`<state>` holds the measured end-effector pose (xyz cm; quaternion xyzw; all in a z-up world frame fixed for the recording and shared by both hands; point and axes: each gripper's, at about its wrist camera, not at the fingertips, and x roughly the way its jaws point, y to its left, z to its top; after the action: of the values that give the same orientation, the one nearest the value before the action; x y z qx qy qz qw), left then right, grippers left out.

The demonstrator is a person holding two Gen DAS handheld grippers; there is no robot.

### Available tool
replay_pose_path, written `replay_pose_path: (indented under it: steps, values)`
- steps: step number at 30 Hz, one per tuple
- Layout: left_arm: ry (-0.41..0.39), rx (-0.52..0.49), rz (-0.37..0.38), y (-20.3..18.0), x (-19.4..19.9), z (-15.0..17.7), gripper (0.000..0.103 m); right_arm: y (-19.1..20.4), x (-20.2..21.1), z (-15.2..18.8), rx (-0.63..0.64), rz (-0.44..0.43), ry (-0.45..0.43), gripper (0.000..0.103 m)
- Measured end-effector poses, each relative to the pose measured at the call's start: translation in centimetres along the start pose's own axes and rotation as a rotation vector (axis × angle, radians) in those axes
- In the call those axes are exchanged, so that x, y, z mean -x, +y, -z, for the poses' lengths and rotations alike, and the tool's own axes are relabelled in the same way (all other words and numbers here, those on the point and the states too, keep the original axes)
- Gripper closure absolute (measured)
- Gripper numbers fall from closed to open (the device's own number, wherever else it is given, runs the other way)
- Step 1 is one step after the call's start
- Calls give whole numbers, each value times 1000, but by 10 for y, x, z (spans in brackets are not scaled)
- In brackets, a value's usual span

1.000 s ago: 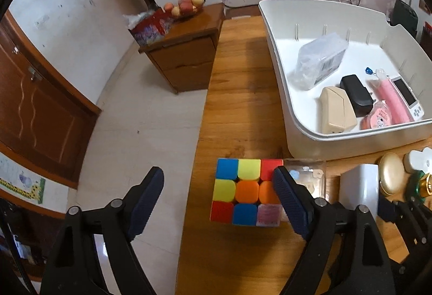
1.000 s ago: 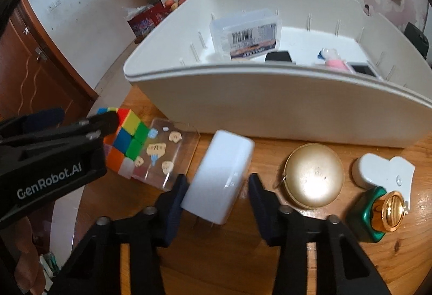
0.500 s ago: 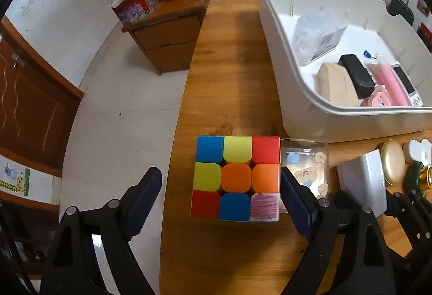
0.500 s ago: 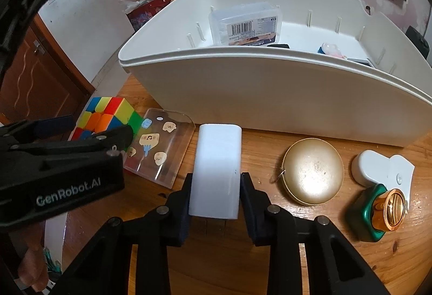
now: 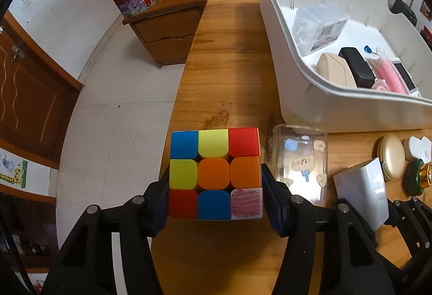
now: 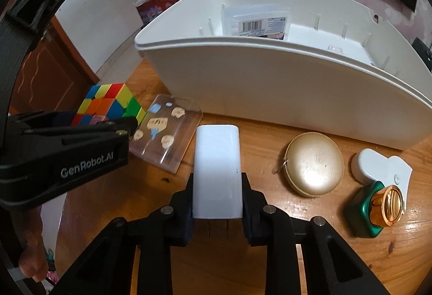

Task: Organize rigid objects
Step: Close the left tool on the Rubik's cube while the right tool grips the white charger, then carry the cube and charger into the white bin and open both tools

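My left gripper (image 5: 215, 200) is shut on a colourful puzzle cube (image 5: 215, 173), its jaws pressed on the cube's left and right sides near the table's left edge. The cube also shows in the right wrist view (image 6: 108, 103). My right gripper (image 6: 216, 195) is shut on a white charger block (image 6: 216, 170), whose prongs point back toward me. The charger also shows in the left wrist view (image 5: 361, 195). A large white bin (image 6: 270, 84) stands just behind, holding a clear plastic box (image 6: 256, 22) and other items.
On the wooden table (image 5: 229, 52) lie a clear sticker case (image 6: 164, 133), a gold round compact (image 6: 314, 164), a white holder (image 6: 380, 164) and a green bottle with gold cap (image 6: 378, 207). A wooden cabinet (image 5: 167, 25) stands beyond the table's left edge.
Both grippers closed: the left jaws came in onto the cube's sides, the right jaws onto the charger, which straightened between them. Both cameras moved closer to their objects.
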<state>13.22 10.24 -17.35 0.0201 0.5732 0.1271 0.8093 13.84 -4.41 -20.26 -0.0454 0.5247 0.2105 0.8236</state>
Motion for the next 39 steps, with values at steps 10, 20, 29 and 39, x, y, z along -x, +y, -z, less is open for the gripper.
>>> replay_pose_path:
  steps: [10, 20, 29, 39]
  values:
    - [-79, -40, -49, -8, 45, 11, 41, 2, 30, 5, 40, -26, -25, 75]
    - [-194, -93, -98, -18, 105, -1, 41, -6, 91, -4, 72, -11, -116, 75]
    - [-274, -118, -130, -36, 143, -29, 41, -25, 126, -26, 58, 0, -199, 75]
    - [-294, -93, -67, -63, 142, -83, 41, -62, 155, -72, 26, 89, -274, 75]
